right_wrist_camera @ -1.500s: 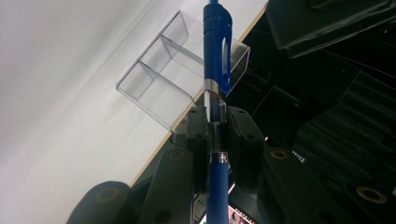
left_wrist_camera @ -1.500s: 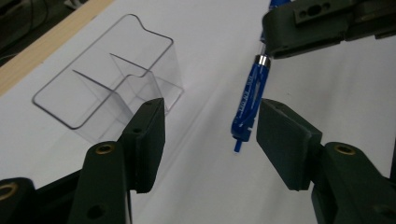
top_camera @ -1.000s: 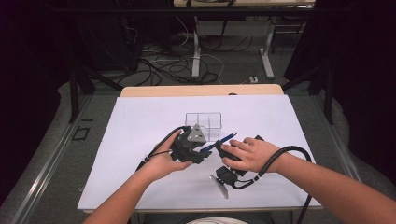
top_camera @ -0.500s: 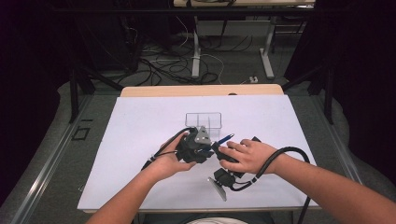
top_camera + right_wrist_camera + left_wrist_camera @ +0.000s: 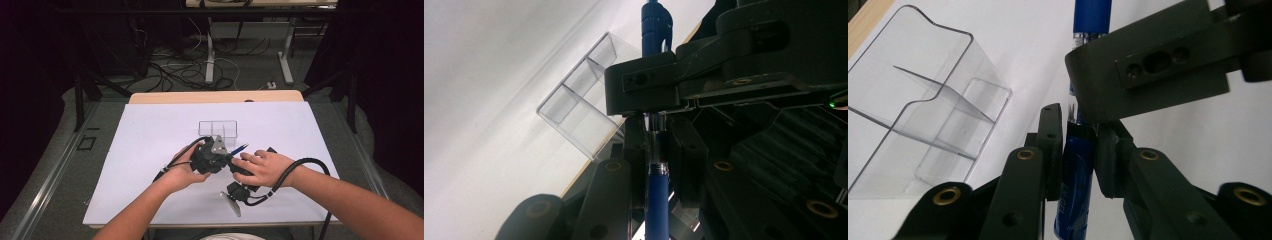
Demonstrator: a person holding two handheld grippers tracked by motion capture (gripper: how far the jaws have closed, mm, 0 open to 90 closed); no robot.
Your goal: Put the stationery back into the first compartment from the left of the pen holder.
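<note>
- The blue plastic pen with a clear middle section [image 5: 1077, 165] sits between my two grippers, above the white table sheet [image 5: 150, 135], just near of the clear plastic divided organiser box [image 5: 218, 128].
- My left gripper [image 5: 1079, 145] has its jaws nearly closed on the pen's dark blue lower barrel; both pads press its sides.
- My right gripper [image 5: 655, 145] grips the same pen across the clear section, jaws narrowed onto it, with the clip end [image 5: 656, 20] pointing past them.
- I judge this to be a pull-apart or hand-over between grippers. To do it well I keep both grips square to the barrel and move along the pen's axis, not sideways, so nothing twists or slips.
- The organiser box lies just far of the pen tip; its compartments look empty.
- The two gripper heads crowd each other closely, so I have little room to shift either grip.
- Cables [image 5: 305, 165] trail from both grippers across the near sheet and could snag.
</note>
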